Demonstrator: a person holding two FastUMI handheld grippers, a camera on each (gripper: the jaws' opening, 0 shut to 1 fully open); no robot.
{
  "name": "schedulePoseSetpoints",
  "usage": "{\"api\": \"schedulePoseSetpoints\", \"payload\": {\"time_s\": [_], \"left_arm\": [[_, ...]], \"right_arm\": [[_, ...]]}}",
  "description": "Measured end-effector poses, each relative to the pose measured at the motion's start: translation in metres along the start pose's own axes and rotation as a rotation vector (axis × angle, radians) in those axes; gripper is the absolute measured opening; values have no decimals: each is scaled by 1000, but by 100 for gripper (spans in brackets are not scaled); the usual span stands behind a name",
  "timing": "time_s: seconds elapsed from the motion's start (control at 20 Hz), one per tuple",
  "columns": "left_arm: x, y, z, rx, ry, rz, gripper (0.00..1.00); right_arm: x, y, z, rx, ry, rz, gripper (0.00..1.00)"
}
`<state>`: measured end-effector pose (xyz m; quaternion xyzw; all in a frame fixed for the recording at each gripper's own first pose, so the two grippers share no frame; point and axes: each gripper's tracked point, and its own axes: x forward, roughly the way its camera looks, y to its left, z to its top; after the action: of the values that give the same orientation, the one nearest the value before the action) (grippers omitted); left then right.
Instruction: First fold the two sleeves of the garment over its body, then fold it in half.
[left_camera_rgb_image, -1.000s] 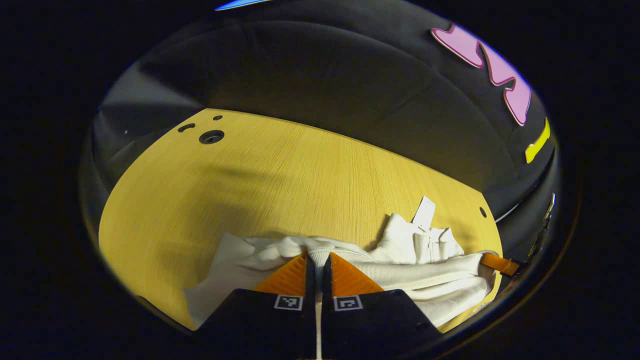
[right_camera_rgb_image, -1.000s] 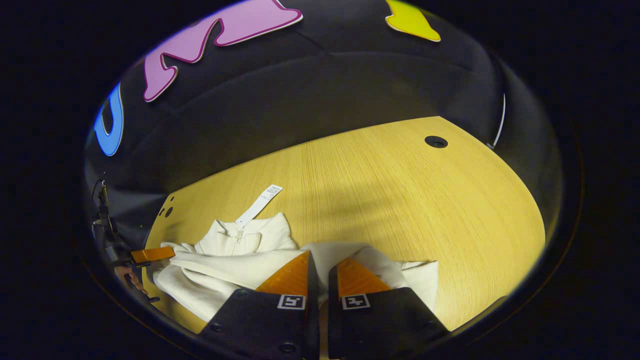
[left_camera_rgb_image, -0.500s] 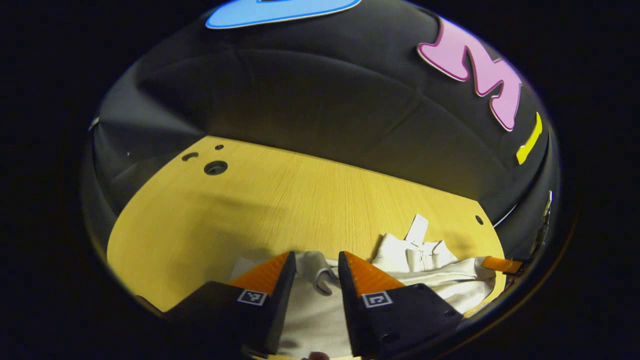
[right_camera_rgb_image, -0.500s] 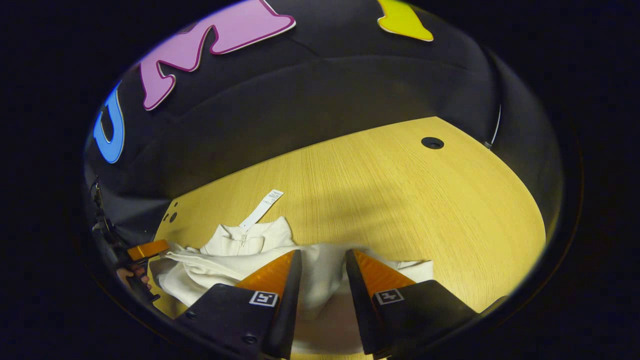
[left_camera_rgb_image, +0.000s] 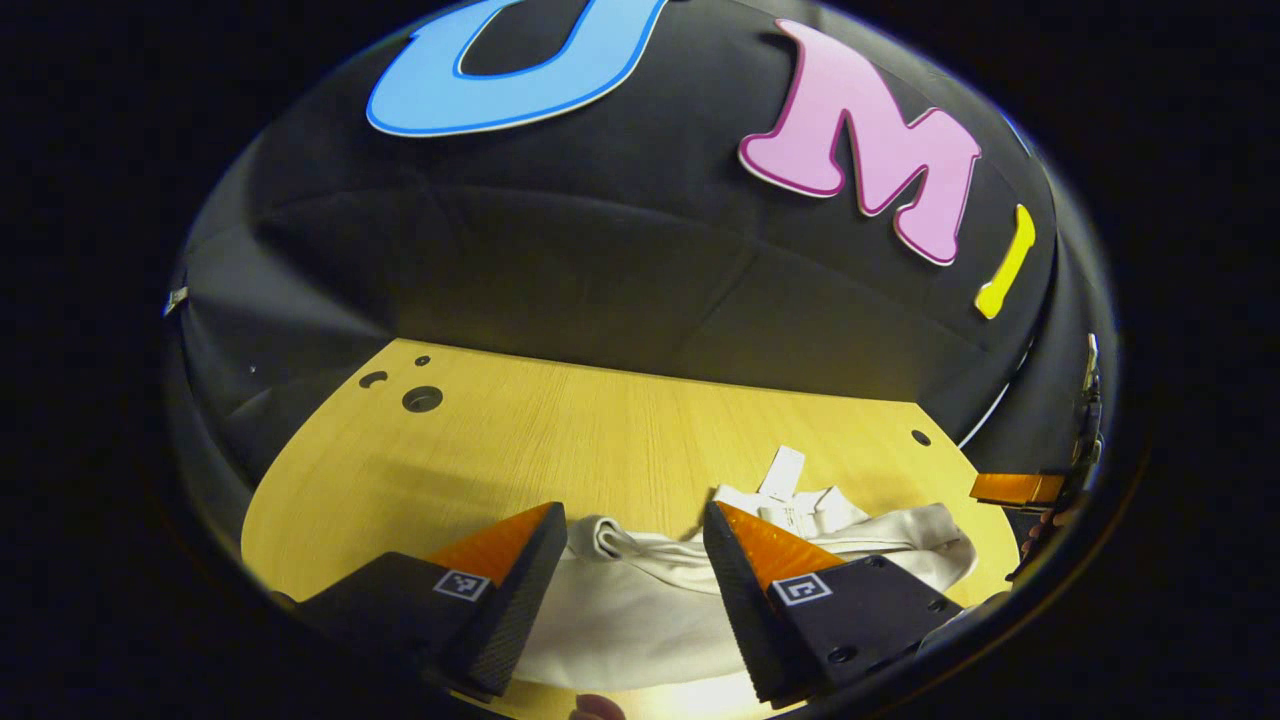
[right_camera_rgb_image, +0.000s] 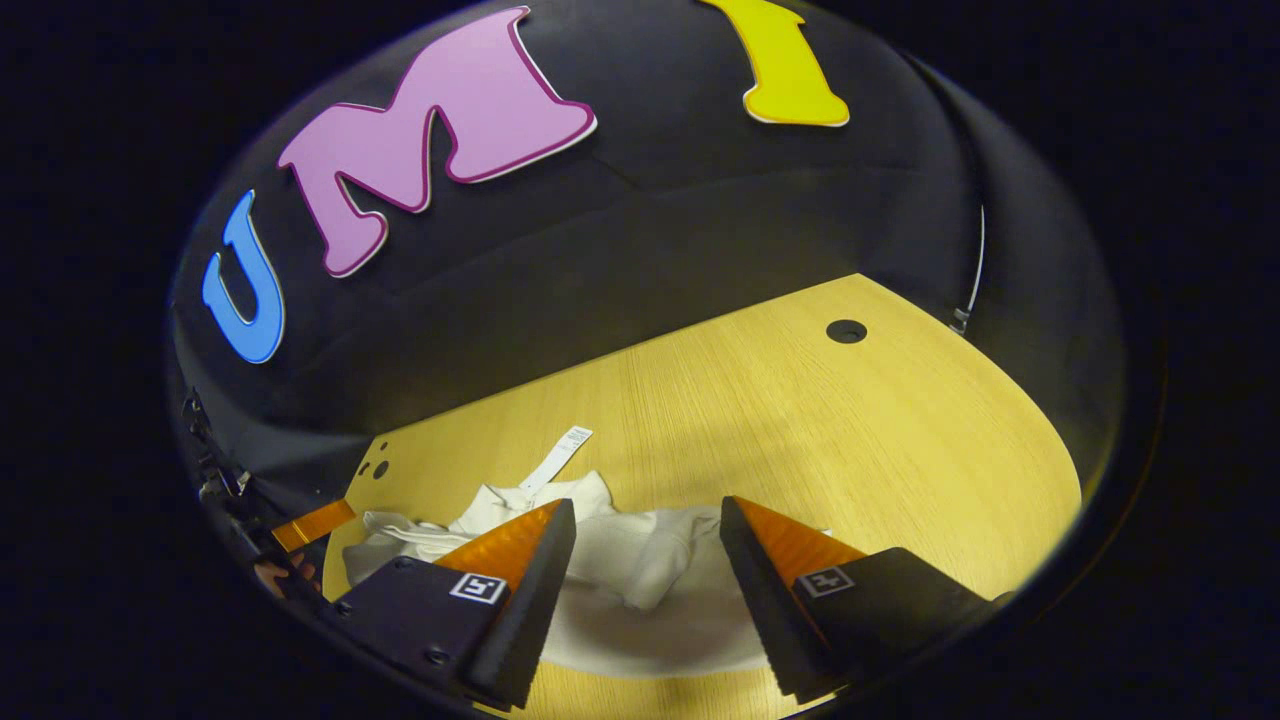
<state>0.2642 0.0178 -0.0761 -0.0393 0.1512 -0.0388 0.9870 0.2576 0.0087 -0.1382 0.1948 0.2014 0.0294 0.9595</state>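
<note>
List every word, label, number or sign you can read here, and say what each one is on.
Paper tag at the collar of the white garment: it carries print, too small to read.
Square black-and-white markers on the fingers of both grippers: coded patterns, not words or numbers.
Wooden table: no writing on it.
Nothing else here can be read.

Both grippers had black bodies. The left gripper (left_camera_rgb_image: 634, 528) and right gripper (right_camera_rgb_image: 647, 522) bore orange wedge fingertips. Square black-and-white markers sat behind them.
</note>
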Motion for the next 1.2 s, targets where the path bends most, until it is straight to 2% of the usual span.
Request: {"api": "schedulePoseSetpoints", "payload": {"time_s": [0.1,0.4,0.7,1.2], "left_arm": [[-16,-16,-2,4,-4,-52,87],[-62,-24,-6,46,-23,-35,87],[-108,-37,-18,12,-11,-52,87],[-165,-46,-51,-37,20,-65,87]], "right_arm": [[-17,2,2,-8,-15,4,92],[-65,8,0,-26,-43,23,92],[-103,19,-6,-63,-50,64,92],[-155,61,-29,-79,-53,159,92]]}}
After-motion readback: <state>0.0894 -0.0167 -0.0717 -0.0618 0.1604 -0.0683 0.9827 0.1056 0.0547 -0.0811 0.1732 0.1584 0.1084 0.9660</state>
